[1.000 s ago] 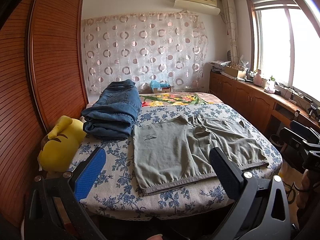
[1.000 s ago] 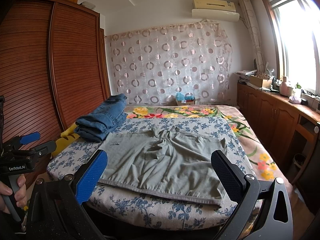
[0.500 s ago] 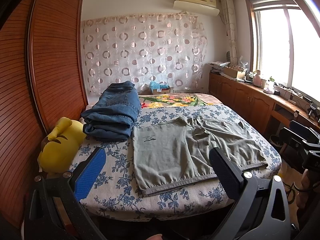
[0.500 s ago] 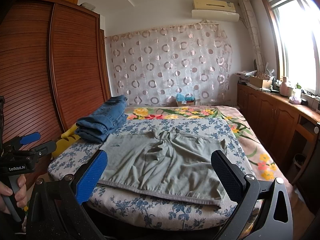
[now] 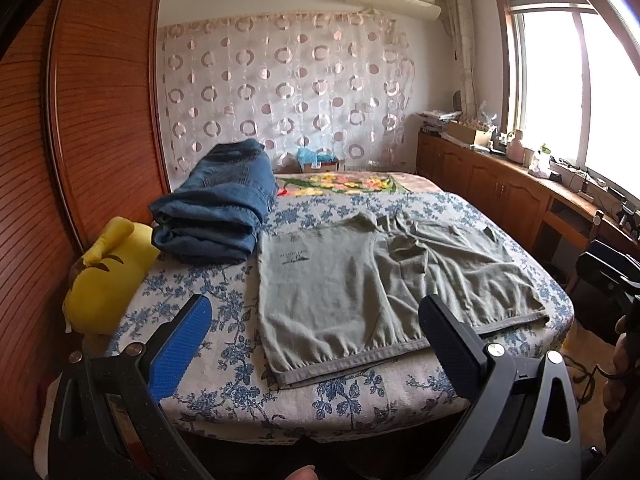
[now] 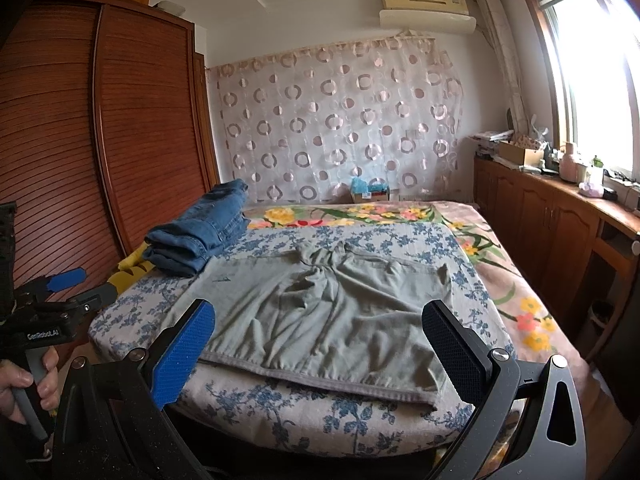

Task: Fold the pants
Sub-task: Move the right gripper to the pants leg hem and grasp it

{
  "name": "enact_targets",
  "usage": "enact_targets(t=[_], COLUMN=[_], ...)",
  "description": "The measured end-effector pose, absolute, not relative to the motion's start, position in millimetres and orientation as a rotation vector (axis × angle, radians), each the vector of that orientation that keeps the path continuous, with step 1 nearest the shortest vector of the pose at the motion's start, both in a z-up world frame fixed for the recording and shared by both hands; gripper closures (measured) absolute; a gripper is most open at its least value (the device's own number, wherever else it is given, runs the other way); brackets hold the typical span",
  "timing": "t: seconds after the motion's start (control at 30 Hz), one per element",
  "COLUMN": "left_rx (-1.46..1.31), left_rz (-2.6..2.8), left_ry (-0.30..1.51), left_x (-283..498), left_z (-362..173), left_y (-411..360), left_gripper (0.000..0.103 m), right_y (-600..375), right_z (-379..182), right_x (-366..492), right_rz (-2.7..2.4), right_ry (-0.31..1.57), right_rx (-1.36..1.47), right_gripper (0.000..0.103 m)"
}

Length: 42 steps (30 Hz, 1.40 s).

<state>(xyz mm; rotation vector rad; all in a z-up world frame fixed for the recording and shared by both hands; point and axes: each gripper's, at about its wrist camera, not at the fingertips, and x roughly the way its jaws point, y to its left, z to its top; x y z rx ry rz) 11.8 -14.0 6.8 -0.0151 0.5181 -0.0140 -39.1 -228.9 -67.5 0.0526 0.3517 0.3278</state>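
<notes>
Little has moved: both grippers, left gripper (image 5: 312,340) and right gripper (image 6: 318,338), hover with jaws apart, empty, off the near bed edge. Grey pants (image 5: 384,280) lie flat, probably slightly rumpled mid-cloth; pinching one layer would skew the fold.

Readable text is found in one place. In the right wrist view, the black body of the left gripper (image 6: 64,280), held in the person's hand (image 6: 24,384) at the left edge, bears white lettering that reads approximately "GenRobot.AI".

The grey pants (image 5: 384,280) lying on the bed carry a small dark printed mark near their left corner in the left wrist view: a line of letters above a small emblem. The print is too small to read. In the right wrist view the same mark shows only as a faint stroke.
</notes>
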Motion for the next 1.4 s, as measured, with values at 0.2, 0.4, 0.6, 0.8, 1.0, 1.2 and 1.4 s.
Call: enact_targets(t=[0.2,0.4,0.6,0.8,1.0,1.2,1.4], left_rx=[-0.014,0.004,-0.011,0.016,-0.024,-0.051,-0.096], left_rz=[-0.024,-0.045,-0.115,-0.156,-0.196,-0.185,-0.176], left_ry=[0.540,0.546,0.574,0.608,0.667,0.715,0.757], left_x=[23.3,40.7,52.3,68.5,80.5,86.3,88.8], left_z=[-13.5,-24.5,-36.0,-45.7,-64.9,-82.4,-93.9], left_y=[-10.0,-10.1,-13.9,-24.6,-28.0,-23.8,-15.4], left_gripper=[0.000,0.000,0.000,0.000,0.000,0.000,0.000], right_y=[-241.8,-261.2,-274.0,-278.0,-274.1,-275.8,-289.5], right_z=[-68.7,-69.1,-65.6,-62.6,-68.9,-76.1,-81.3], right_x=[-36.5,-30.1,-19.9,3.3,39.8,94.2,148.4], right_rz=[0.302,0.283,0.223,0.233,0.270,0.303,0.277], right_ry=[0.356,0.360,0.378,0.399,0.484,0.619,0.743], right_rx=[0.056,0.044,0.023,0.010,-0.029,-0.016,0.017], right_gripper=[0.000,0.001,0.010,0.010,0.032,0.045,0.069])
